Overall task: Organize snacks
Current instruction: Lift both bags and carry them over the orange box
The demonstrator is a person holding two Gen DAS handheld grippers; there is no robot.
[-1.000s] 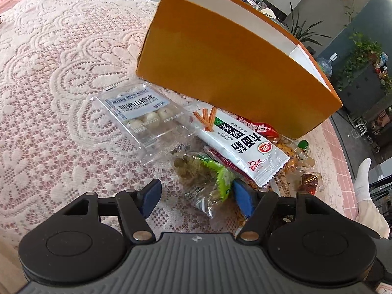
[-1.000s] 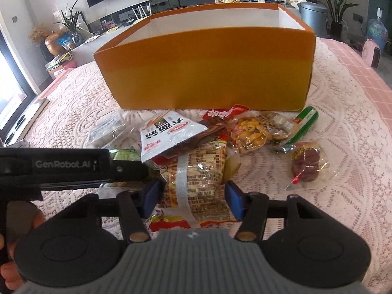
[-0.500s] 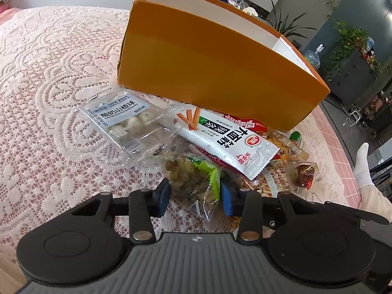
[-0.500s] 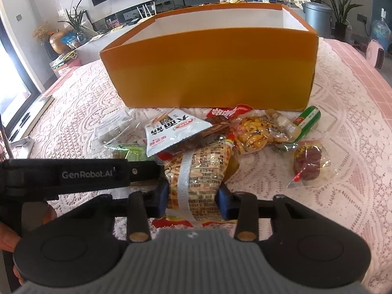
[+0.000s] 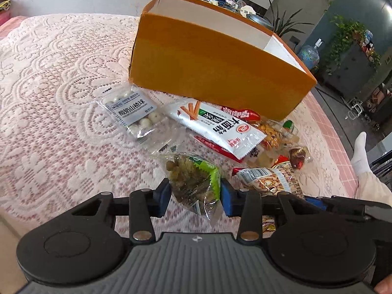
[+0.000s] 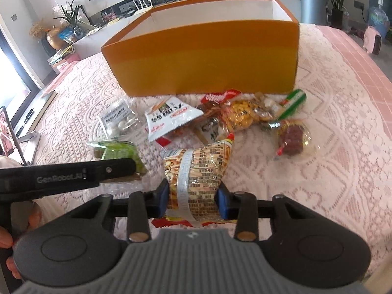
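My left gripper [image 5: 194, 197] is shut on a green packet of raisin-like snacks [image 5: 193, 180] and holds it just above the lace cloth. My right gripper [image 6: 193, 201] is shut on a yellow noodle-snack packet [image 6: 197, 169], lifted clear of the pile. An open orange box [image 5: 213, 66], also in the right wrist view [image 6: 205, 66], stands behind the snacks. On the cloth lie a clear pack of white balls [image 5: 133, 114], a white stick-snack bag [image 5: 215, 125] and several more packets [image 6: 245, 115].
A wrapped red sweet [image 6: 291, 139] and a green-striped packet [image 6: 292, 103] lie right of the pile. The left gripper's body [image 6: 66, 174] crosses the right view at the left. The table edge runs along the right [image 5: 338, 142].
Both grippers closed on their packets and rose back from the pile, lifting the green packet and the yellow packet off the cloth.
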